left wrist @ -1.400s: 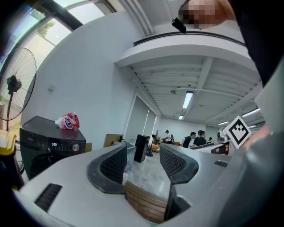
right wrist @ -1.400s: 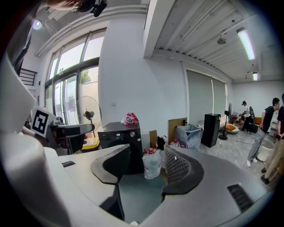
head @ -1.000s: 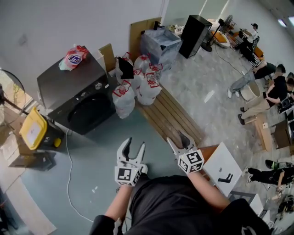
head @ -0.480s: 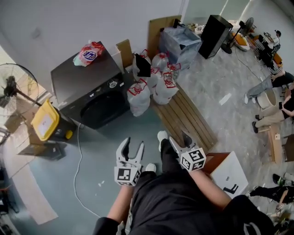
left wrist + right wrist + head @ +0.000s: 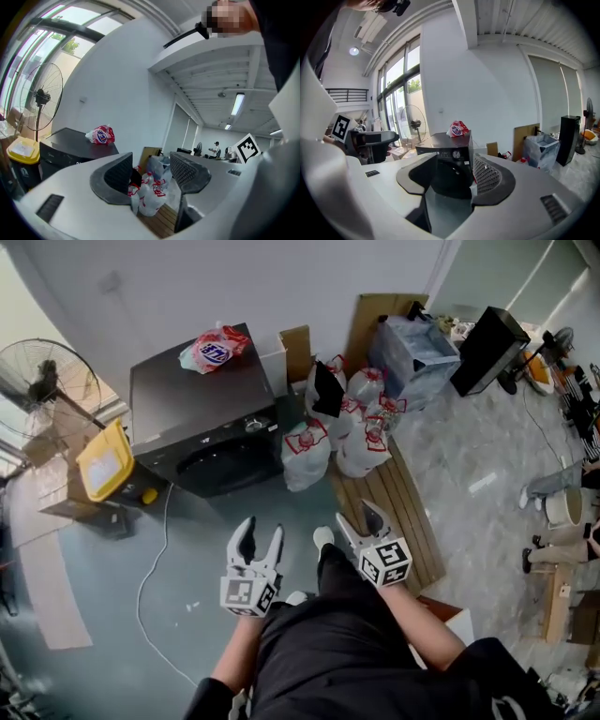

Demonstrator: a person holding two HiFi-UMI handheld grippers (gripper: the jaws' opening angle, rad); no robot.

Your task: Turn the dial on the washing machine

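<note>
The black washing machine [image 5: 192,399] stands against the wall at upper left, with its small round dial [image 5: 252,426] at the right end of the control strip. Through the right gripper's jaws the machine [image 5: 450,168] appears straight ahead, its dial [image 5: 456,154] still some way off. My left gripper [image 5: 260,536] and right gripper [image 5: 360,517] are held low in front of the person's body, both open and empty, well short of the machine. The left gripper [image 5: 151,171] points toward the tied bags, with the machine [image 5: 65,147] off to its left.
A red-and-white detergent bag [image 5: 214,348] lies on the machine. White tied bags [image 5: 342,432] sit on a wooden pallet [image 5: 398,512] to its right. A yellow bin [image 5: 105,460], a fan [image 5: 47,381] and a floor cable [image 5: 150,563] are to the left.
The person has stepped toward the washing machine, which now sits nearer and more central in the head view. Both grippers moved along with the body and stayed open.
</note>
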